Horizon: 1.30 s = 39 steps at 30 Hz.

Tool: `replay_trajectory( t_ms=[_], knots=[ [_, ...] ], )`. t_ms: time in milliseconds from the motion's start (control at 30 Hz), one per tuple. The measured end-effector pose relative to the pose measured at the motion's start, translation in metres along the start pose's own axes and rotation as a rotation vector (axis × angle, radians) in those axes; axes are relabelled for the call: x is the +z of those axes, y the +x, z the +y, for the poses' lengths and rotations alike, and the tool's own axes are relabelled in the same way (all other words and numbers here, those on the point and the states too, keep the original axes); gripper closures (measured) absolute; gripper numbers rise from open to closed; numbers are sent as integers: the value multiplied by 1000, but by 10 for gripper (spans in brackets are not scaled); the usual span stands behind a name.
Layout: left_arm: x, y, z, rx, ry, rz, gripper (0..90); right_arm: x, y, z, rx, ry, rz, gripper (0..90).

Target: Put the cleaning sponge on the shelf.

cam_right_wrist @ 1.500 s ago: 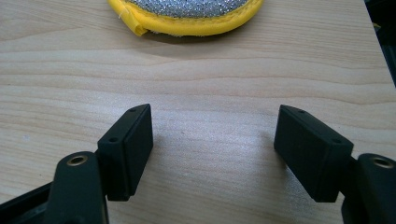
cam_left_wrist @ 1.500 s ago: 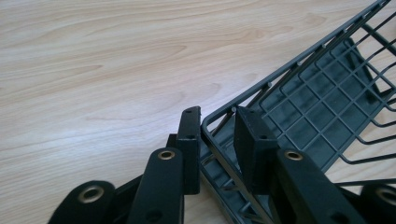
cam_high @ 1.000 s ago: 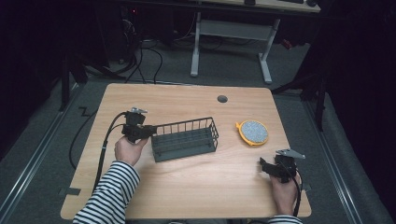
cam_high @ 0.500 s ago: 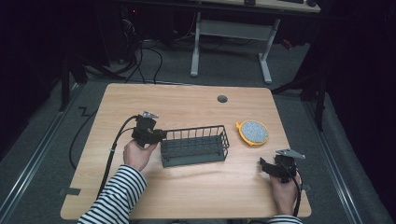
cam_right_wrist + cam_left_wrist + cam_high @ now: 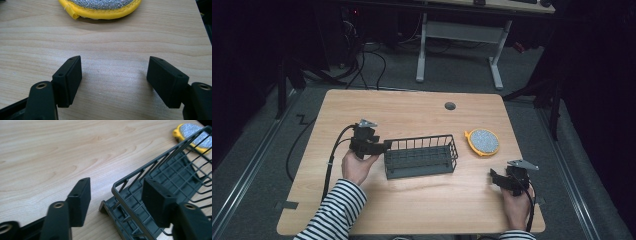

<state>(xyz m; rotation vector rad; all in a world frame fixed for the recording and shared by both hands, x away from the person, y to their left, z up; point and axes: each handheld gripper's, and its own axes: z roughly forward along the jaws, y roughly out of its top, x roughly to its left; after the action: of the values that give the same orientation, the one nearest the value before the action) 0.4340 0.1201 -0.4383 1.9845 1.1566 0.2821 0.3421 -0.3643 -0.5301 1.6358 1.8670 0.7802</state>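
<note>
A dark wire basket (image 5: 421, 156) sits empty on the wood-grain bench (image 5: 412, 112); the left hand-held gripper (image 5: 117, 195) has just been opening, its jaws straddling the basket's end wall without pressing it. The right hand-held gripper (image 5: 114, 81) gapes near the bench's right edge, facing a round yellow-rimmed scouring pad (image 5: 100, 8).

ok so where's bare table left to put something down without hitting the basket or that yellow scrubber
The far strip of the table beyond the wire basket is bare up to the small round hole. The near edge between the two forearms is bare too. Tightest is the gap between basket and yellow scrubber, and where the left gripper straddles the basket's end.
</note>
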Motion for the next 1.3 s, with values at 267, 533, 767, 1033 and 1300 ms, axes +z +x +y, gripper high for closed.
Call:
replay_trajectory(
  t_ms=[267,533,767,1033,1300],
  knots=[
    [-28,12,-16,-13,-87,6,342,0,0,0,0,0,0,283],
    [-40,42,-73,-85,-68,77,341,0,0,0,1,5,-2,282],
    [-34,56,-107,-135,-38,131,339,0,0,1,3,12,3,288],
    [-18,65,-123,-111,7,245,331,-5,-9,18,39,36,51,374],
    [-10,59,-128,-18,-16,289,303,-5,-20,59,29,-40,112,389]
  ],
)
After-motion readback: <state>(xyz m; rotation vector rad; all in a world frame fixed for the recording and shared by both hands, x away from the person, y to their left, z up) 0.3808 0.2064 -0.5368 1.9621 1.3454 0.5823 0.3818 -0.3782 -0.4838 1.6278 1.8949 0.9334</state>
